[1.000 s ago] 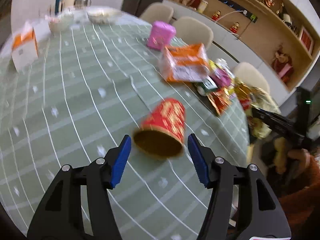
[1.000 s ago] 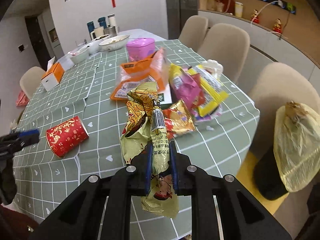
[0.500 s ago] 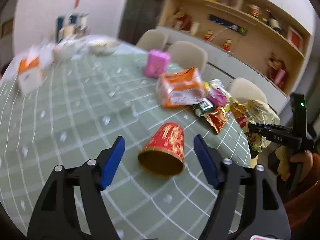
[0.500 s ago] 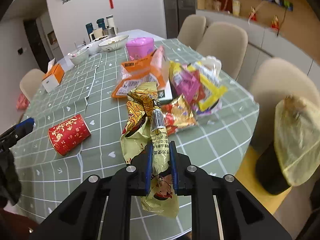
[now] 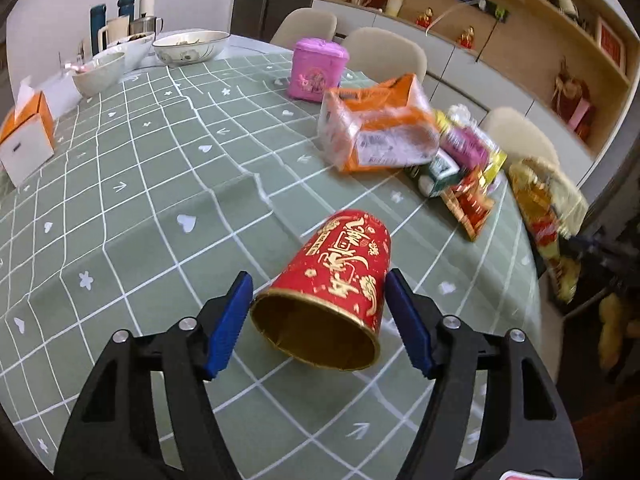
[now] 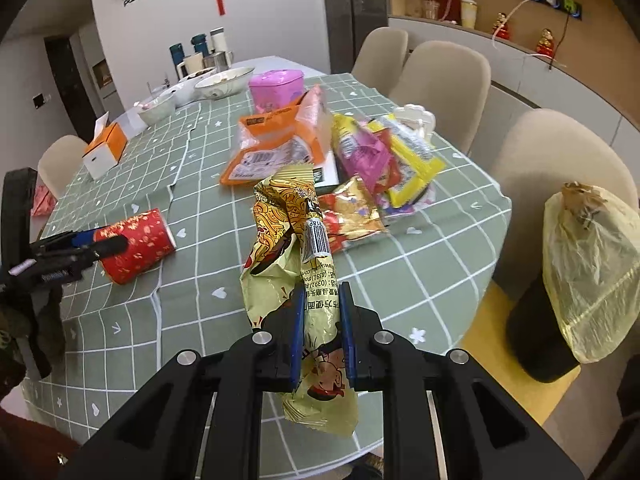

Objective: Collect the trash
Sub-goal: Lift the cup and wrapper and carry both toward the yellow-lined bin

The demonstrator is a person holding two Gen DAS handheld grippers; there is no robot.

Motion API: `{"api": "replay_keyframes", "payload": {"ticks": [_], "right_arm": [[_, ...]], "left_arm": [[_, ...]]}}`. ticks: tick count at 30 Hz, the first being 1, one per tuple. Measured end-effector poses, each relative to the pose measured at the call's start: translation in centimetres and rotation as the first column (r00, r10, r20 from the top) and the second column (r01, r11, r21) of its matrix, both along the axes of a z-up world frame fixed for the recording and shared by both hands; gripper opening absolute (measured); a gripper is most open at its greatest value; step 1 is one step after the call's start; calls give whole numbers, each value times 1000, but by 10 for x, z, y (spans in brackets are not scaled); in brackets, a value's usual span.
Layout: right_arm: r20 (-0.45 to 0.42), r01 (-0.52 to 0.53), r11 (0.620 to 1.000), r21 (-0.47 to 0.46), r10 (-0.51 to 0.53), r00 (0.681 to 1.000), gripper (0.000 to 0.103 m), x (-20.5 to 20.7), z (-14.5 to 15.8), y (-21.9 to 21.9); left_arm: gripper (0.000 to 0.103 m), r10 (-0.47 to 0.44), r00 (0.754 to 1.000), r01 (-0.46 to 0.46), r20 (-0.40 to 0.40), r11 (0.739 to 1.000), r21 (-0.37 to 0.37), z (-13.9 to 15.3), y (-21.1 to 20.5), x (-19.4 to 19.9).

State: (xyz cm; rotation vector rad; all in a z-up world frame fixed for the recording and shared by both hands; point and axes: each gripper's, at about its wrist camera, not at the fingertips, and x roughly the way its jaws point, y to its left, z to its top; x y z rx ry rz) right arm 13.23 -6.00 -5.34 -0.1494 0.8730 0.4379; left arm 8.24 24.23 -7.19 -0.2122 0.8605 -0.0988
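A red paper cup (image 5: 340,280) with gold print lies on its side on the green checked tablecloth (image 5: 140,200), its open mouth toward me. My left gripper (image 5: 318,320) is open, its blue pads on either side of the cup's rim, close to it. The cup also shows in the right wrist view (image 6: 136,246) with the left gripper (image 6: 96,242) at it. My right gripper (image 6: 322,332) is shut on a yellow snack wrapper (image 6: 292,264) and holds it above the table's near edge. A pile of wrappers (image 6: 372,172) lies further back.
A black bin with a yellow bag (image 6: 576,280) stands on the floor right of the table. An orange pack (image 5: 376,128), a pink box (image 5: 316,70), bowls (image 5: 190,46) and a tissue box (image 5: 26,136) sit on the table. Beige chairs (image 6: 444,80) line the far side.
My left gripper has moved forward and its pads now flank the red cup's rim. My right gripper still holds the wrapper, almost unmoved.
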Motion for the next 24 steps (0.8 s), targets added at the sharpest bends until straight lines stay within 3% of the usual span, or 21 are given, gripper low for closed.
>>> {"api": "replay_keyframes", "payload": {"ticks": [7, 15, 21, 24], "right_arm": [[76, 47, 999, 21, -49, 996, 17, 8, 30, -29], [177, 155, 987, 33, -158, 971, 17, 24, 72, -107], [235, 281, 959, 36, -281, 930, 17, 43, 95, -197], [257, 347, 937, 33, -344, 903, 17, 53, 100, -246]], "left_arm": [[63, -34, 992, 39, 120, 999, -32, 62, -35, 15], [63, -146, 959, 164, 244, 985, -53, 119, -132, 75], [63, -283, 917, 318, 282, 944, -85, 147, -238, 135], [63, -367, 886, 406, 283, 909, -93, 151, -300, 166]]}}
